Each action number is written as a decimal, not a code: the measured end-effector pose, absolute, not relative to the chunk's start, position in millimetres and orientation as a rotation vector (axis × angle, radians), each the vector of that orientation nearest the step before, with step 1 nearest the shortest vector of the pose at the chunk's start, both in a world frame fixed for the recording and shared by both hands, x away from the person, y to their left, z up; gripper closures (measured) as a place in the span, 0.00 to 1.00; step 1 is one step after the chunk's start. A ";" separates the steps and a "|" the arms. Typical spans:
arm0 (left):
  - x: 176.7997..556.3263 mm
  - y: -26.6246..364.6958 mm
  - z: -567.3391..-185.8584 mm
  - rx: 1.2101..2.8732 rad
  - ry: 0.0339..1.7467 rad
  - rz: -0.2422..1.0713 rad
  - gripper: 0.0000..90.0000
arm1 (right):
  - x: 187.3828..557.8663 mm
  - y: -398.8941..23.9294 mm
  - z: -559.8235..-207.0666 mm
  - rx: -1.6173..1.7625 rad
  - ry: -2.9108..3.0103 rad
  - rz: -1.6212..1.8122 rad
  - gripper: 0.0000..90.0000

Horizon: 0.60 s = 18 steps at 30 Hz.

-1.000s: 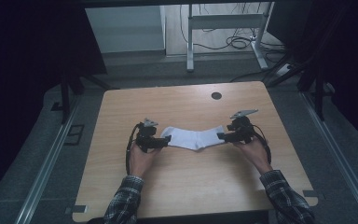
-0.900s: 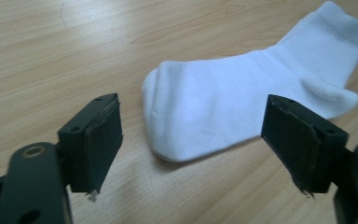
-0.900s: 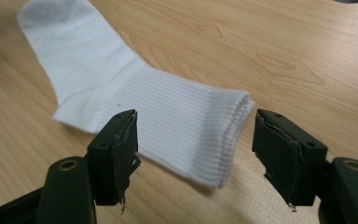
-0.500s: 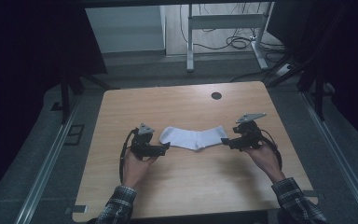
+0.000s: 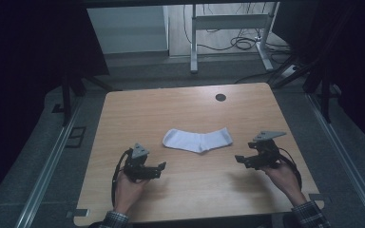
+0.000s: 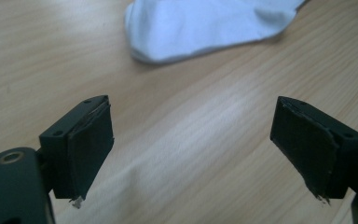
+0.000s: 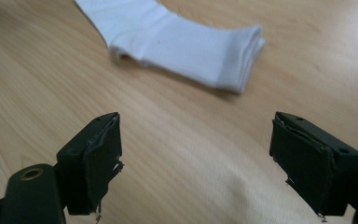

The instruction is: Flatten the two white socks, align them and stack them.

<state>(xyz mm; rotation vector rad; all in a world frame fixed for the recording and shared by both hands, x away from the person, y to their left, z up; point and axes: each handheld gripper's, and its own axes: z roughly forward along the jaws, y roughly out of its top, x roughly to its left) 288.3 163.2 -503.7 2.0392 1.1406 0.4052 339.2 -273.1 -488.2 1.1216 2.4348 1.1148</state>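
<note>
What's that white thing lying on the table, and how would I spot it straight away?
Look at the light wooden table in the middle of the high view. Near its centre, between the left gripper and the right gripper but touching neither, lies a white sock, flat and gently bent. It is the one soft, white thing there; the dark round hole sits farther back.

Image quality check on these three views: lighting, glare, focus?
High view: table lit, surroundings near black, soft shadows beside both hands, sock crisp. Left gripper view: pale sheen across the wood between the jaws, sock soft, slightly blue and cut by the top edge, pads sharp. Right gripper view: bright glare top right, sock slightly soft, shadow under its near edge.
</note>
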 end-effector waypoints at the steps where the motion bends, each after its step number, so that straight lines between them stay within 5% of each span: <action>1: 285.3 164.7 -505.7 2.038 1.150 0.402 0.15 | 337.0 -275.5 -491.3 1.125 2.434 1.111 0.17; 18: 272.1 165.4 -541.5 2.178 1.146 0.384 0.13 | 327.3 -278.0 -536.1 1.043 2.513 0.935 0.07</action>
